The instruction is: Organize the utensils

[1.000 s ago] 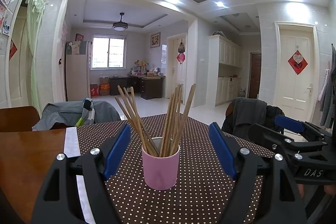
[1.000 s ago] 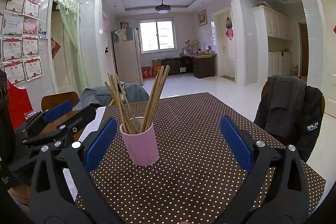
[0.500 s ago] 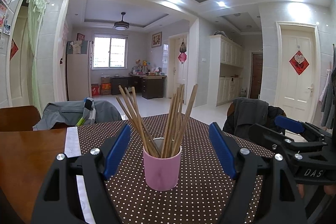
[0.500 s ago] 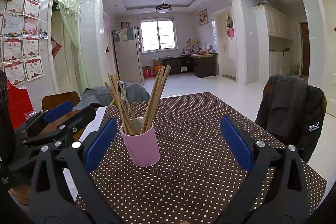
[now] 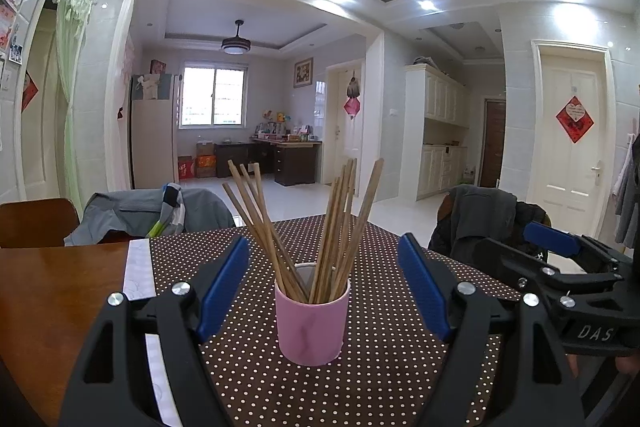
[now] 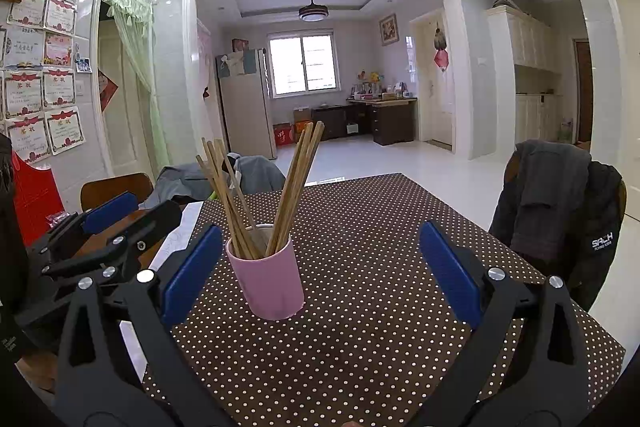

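A pink cup (image 5: pixel 311 327) stands upright on the dotted brown tablecloth (image 5: pixel 380 379) and holds several wooden chopsticks (image 5: pixel 340 223) that fan out in two bunches. My left gripper (image 5: pixel 324 291) is open and empty, with the cup just ahead between its blue pads. My right gripper (image 6: pixel 320 271) is open and empty; the cup (image 6: pixel 266 283) with its chopsticks (image 6: pixel 296 187) stands ahead, nearer its left pad. The left gripper also shows at the left of the right wrist view (image 6: pixel 100 227). The right gripper shows at the right of the left wrist view (image 5: pixel 560 259).
Bare brown wood table (image 5: pixel 48 291) lies left of the cloth, with a white paper strip (image 5: pixel 138 267) at the cloth's edge. Chairs draped with jackets stand at the far side (image 5: pixel 152 211) and the right (image 6: pixel 560 203). The cloth's right edge (image 6: pixel 600 323) is close.
Both views have shifted only slightly; the cup sits a little further right in the left wrist view. Both grippers stay open and empty.
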Demonstrator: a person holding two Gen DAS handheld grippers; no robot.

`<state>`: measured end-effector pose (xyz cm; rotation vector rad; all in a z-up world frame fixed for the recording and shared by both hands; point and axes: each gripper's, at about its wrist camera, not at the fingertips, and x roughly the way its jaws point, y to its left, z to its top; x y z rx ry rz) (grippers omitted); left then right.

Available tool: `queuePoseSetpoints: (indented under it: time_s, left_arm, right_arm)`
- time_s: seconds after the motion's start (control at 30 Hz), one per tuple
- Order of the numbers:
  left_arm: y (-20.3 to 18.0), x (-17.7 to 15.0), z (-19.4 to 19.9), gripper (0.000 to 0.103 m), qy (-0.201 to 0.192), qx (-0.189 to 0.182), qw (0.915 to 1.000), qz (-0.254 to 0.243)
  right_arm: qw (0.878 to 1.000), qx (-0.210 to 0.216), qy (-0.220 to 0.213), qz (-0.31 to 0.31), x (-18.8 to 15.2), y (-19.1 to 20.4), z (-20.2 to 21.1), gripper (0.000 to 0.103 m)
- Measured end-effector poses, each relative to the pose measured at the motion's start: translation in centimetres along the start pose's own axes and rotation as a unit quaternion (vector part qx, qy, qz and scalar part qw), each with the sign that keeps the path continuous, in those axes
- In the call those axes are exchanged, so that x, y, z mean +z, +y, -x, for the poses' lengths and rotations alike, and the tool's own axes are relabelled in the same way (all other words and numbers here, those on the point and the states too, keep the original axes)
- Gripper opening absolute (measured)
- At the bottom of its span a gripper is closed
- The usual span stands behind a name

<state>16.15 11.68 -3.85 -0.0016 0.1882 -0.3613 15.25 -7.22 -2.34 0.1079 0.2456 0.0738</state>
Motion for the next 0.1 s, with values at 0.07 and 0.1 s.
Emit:
queuePoseSetpoints:
  time_s: [0.07, 0.1]
  left_arm:
    - [-0.06, -0.03, -0.4, 0.075, 0.006, 0.003, 1.0, 0.002]
    - [-0.15, -0.05, -0.47, 0.075, 0.008, 0.005, 1.0, 0.002]
  right_arm:
    - [1.0, 0.002, 0.004, -0.002, 0.04, -0.16, -0.3, 0.097]
    - [1.0, 0.003, 0.006, -0.001, 0.0, -0.22, -0.46, 0.097]
